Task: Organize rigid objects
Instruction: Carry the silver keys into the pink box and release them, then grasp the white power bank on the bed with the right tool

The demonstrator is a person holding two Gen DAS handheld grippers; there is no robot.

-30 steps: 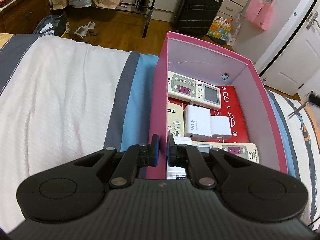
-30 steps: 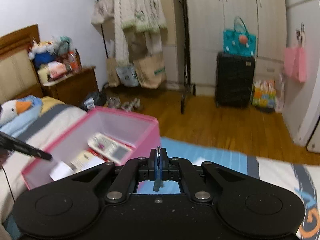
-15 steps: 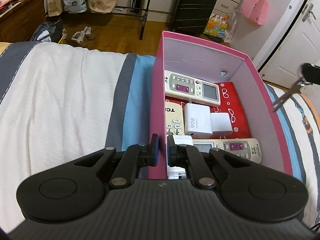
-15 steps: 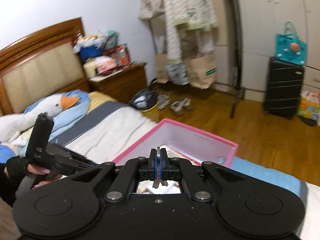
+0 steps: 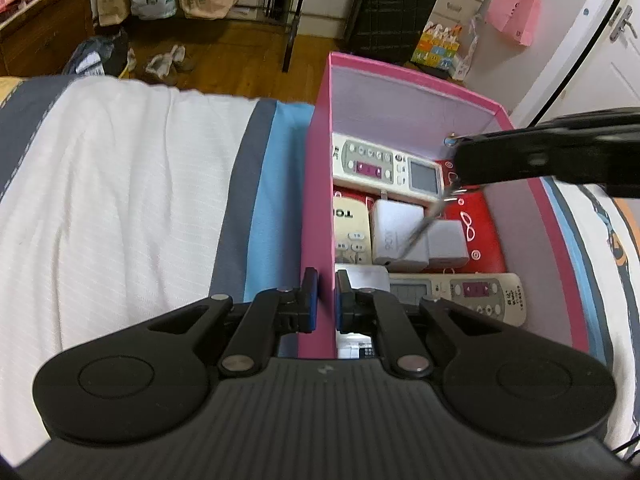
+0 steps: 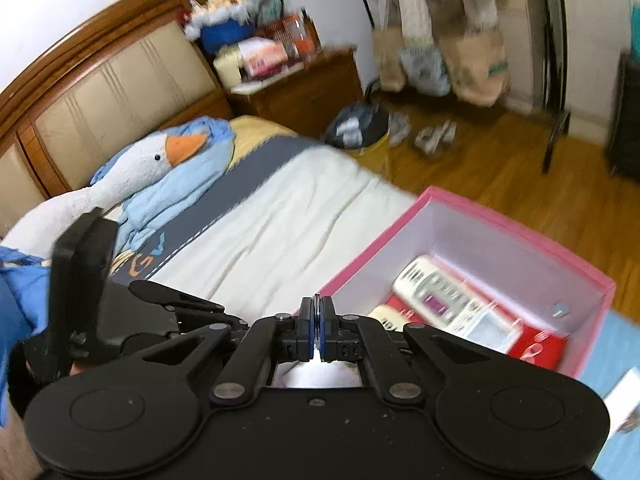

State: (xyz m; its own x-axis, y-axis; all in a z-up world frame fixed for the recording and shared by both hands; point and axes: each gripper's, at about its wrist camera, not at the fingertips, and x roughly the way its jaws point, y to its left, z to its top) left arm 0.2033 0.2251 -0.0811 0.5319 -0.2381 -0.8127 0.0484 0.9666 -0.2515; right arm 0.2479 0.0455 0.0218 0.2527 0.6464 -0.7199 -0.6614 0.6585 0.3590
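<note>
The left gripper point(image 5: 327, 298) is nearly closed on the near wall of the pink box point(image 5: 318, 184), one pad on each side, steadying it on the bed point(image 5: 120, 200). The right gripper point(image 6: 317, 334) is clamped on a thin metal thing, probably a key point(image 5: 424, 224), which hangs over the box above the white chargers point(image 5: 396, 236). The key looks light, stiff and slick, so a pinch on its flat head suits it; its shaft would likely slip. Remote controls point(image 5: 386, 166) lie flat in the box over a red card point(image 5: 480, 220); they look hard and light, best taken across their narrow sides.
</note>
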